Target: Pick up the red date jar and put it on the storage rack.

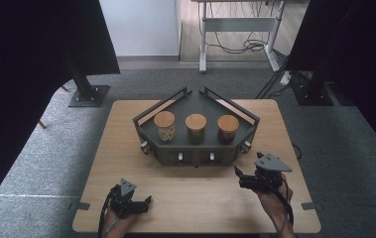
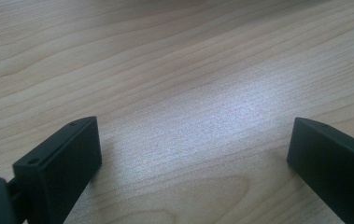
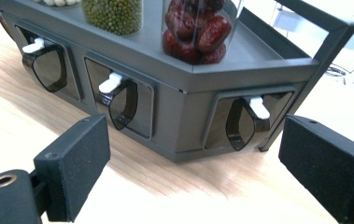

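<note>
While my left claw (image 1: 148,200) rests low on the tabletop (image 1: 126,148) with its jaws spread wide and nothing but bare wood between them, I treat it as parked and give my attention to the right side. My right claw (image 3: 191,163) is also open and empty, hovering just above the wood and aimed at the front of the dark grey rack (image 3: 193,74). Nearest to it, between the jaws in the right gripper view, sits the rightmost dispenser cup (image 3: 242,122), a smoky scoop-shaped piece with a white tab (image 3: 258,107) at its top; I judge that this is the piece to take hold of. To do it well I would ease forward slowly, keep the jaws level with the tab, and centre them so that both pads meet it together, since a lopsided pinch could slip off so small a handle. I would not close until the tab is well between the pads. Further along the front are two more cups (image 3: 118,100) with the same white tabs, which I should stay clear of. Above, on the rack's top, stand the jars: red dates (image 3: 195,30) over my target and green beans (image 3: 114,14) beside it, so I would avoid jolting the rack.
</note>
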{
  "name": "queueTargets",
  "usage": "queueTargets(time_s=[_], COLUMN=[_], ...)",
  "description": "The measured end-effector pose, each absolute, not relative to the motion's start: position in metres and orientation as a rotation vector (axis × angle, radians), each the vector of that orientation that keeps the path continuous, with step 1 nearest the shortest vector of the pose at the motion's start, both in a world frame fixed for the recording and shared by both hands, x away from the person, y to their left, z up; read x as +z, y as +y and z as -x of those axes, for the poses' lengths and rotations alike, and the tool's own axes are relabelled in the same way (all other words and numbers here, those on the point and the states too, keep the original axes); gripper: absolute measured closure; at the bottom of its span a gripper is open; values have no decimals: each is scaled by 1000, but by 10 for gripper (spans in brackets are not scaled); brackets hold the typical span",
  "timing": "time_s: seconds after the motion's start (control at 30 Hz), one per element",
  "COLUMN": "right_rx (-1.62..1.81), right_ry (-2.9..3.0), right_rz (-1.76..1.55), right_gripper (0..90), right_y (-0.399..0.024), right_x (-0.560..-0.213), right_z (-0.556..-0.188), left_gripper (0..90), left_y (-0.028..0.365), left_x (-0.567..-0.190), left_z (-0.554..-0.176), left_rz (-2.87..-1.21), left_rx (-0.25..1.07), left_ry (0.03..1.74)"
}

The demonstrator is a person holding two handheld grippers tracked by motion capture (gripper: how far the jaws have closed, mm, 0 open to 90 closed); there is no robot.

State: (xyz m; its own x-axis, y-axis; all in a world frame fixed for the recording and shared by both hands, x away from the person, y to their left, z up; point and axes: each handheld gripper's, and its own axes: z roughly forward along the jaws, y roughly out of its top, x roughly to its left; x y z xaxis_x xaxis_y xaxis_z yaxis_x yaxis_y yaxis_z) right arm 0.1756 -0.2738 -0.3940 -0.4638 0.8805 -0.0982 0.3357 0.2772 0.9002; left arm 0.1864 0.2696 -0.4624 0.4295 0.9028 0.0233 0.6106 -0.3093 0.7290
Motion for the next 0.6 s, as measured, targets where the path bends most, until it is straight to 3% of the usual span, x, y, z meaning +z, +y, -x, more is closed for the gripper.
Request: queueTargets(time_s=[0.6], right_rx=[1118], right_ry=[1952], right_rz=[-1125], right_gripper=[86], right_y=[-277], right_x=[-408], right_z=[-169], left_gripper=[27], left_y=[269], left_x=[-462], left_z=[-186], left_rz=[-2035], left_rx=[579], left_ry=[1273])
